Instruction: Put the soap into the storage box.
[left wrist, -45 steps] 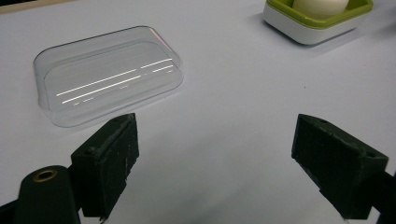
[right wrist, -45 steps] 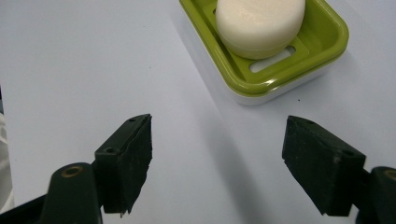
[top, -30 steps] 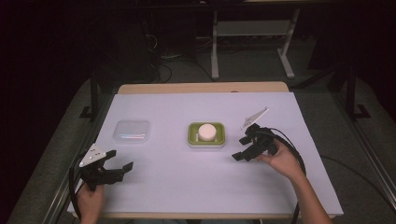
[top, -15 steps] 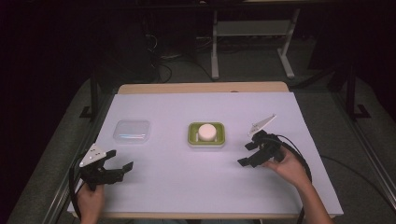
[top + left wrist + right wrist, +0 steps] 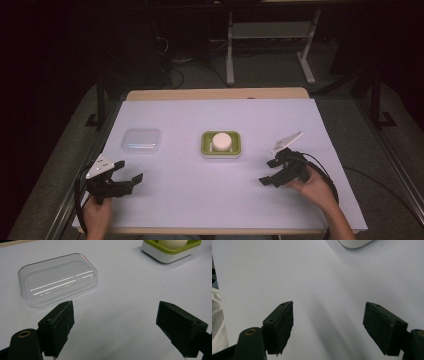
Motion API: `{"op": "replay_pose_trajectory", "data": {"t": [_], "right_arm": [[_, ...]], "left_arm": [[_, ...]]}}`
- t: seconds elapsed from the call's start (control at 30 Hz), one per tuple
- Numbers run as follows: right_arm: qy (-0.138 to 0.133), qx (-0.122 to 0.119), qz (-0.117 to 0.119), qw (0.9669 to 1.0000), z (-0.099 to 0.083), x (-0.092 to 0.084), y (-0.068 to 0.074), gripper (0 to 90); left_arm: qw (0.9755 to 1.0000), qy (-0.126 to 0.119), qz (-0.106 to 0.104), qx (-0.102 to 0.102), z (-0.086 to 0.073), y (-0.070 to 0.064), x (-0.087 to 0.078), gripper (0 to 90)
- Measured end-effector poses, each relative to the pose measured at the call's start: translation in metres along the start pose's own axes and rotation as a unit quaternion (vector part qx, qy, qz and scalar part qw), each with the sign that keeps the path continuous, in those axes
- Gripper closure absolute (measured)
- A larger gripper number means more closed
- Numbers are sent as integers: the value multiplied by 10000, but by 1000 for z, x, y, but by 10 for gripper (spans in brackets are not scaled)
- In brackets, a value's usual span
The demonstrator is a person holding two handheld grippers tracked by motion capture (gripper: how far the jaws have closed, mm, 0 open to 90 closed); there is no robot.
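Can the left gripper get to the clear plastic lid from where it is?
Probably yes. The left gripper is open, and the clear plastic lid lies just ahead of its jaws on the white table, with nothing between them.

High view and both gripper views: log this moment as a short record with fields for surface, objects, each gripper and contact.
surface: table with a white cover
lid: clear plastic lid, flat on the cover, left of centre
dish: green soap dish at centre, a white round soap in it
left gripper: left gripper open, near the front left edge, holding nothing
right gripper: right gripper open, right of the dish, holding nothing
contact: neither gripper touches an object
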State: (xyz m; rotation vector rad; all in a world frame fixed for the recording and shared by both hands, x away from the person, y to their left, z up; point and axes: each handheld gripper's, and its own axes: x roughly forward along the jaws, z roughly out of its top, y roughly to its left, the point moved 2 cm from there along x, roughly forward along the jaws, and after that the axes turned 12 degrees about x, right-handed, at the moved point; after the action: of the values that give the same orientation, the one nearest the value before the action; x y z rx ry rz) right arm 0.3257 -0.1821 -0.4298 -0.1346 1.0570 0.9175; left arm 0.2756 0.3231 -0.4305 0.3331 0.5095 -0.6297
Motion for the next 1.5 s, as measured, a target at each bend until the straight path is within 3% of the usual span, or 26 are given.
{"op": "replay_pose_trajectory", "data": {"t": [1.2,1.5], "right_arm": [[-176,52,40,9998,-48,-8,17,230],[-386,110,44,9992,-63,-16,20,231]], "left_arm": [[10000,42,-26,36,0,-1,3,145],[10000,9,-25,23,1,-1,3,145]]}}
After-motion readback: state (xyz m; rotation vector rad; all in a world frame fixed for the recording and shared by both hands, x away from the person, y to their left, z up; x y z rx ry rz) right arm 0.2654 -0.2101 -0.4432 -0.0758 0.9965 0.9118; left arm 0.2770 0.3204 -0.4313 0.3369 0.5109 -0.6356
